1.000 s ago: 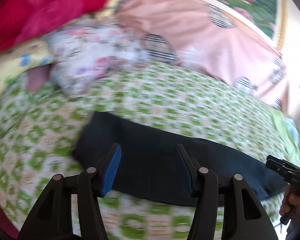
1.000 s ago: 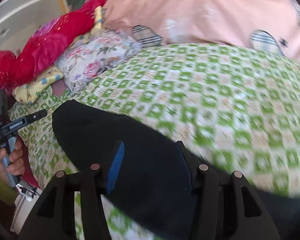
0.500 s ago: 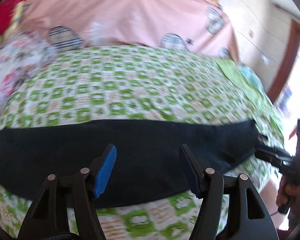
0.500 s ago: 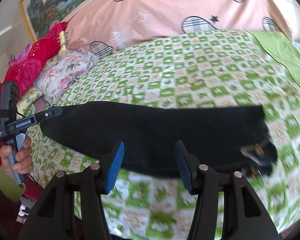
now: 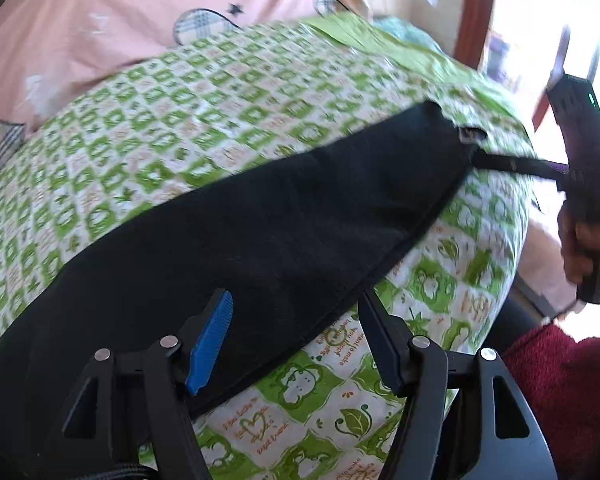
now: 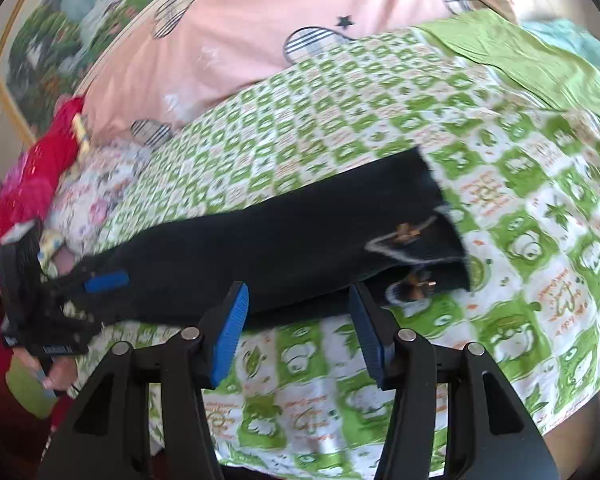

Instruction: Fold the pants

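Observation:
Black pants lie flat and stretched lengthwise across the green-and-white checked bedsheet. My left gripper hovers open over their near edge, nothing pressed between its pads. In the right wrist view it sits at the pants' left end. My right gripper is open just above the near edge of the pants, close to the end with pale trim and small brown bows. In the left wrist view its tips reach that same end.
A pink quilt with plaid patches lies along the back. Red blankets and floral pillows are piled at the left. A plain green cloth covers the far right. The bed edge drops off near a wooden door frame.
Both views have swung and rolled along the pants toward their right end and come lower over the bed. The left jaws stand a little wider. The pants have not moved.

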Tool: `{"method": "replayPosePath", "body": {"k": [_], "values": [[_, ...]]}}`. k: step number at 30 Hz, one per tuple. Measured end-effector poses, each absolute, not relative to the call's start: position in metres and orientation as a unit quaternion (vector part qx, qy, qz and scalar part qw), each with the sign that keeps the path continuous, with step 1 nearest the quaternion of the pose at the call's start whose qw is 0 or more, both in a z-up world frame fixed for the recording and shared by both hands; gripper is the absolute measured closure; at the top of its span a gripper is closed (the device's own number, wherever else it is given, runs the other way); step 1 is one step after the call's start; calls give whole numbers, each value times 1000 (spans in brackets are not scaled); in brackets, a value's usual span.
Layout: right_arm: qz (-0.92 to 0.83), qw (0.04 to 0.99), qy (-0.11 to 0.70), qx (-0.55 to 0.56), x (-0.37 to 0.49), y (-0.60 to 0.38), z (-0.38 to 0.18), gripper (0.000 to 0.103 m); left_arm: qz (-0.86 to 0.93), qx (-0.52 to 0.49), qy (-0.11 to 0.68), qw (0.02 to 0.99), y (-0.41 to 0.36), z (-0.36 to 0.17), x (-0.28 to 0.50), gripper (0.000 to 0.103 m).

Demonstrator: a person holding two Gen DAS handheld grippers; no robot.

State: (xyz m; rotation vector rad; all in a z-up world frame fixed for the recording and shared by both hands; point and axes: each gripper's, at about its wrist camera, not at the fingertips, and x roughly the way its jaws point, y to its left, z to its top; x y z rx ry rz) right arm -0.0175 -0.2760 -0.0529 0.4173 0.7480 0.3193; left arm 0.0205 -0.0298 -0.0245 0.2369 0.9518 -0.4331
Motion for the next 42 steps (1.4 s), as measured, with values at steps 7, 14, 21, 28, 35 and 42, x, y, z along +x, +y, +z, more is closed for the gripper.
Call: {"method": "replayPosePath", "body": {"k": [7, 14, 21, 28, 35, 42], "values": [[124, 890, 358, 253, -4, -300, -62, 73, -226, 159, 482, 831, -41, -50, 31, 86], [118, 906, 339, 225, -17, -302, -51, 98, -270, 160, 470, 825, -44, -45, 24, 100], [111, 877, 377, 275, -17, -316, -72, 93, -282, 159, 491, 809, -48, -48, 25, 94], [126, 874, 357, 306, -35, -324, -69, 40, -300, 129, 486, 811, -56, -14, 51, 70], [119, 857, 352, 357, -27, -333, -82, 40, -324, 107, 496, 799, -94, 3, 118, 48], [103, 851, 337, 390, -19, -337, -88, 43, -361, 62, 535, 762, -133, -6, 180, 38]]}}
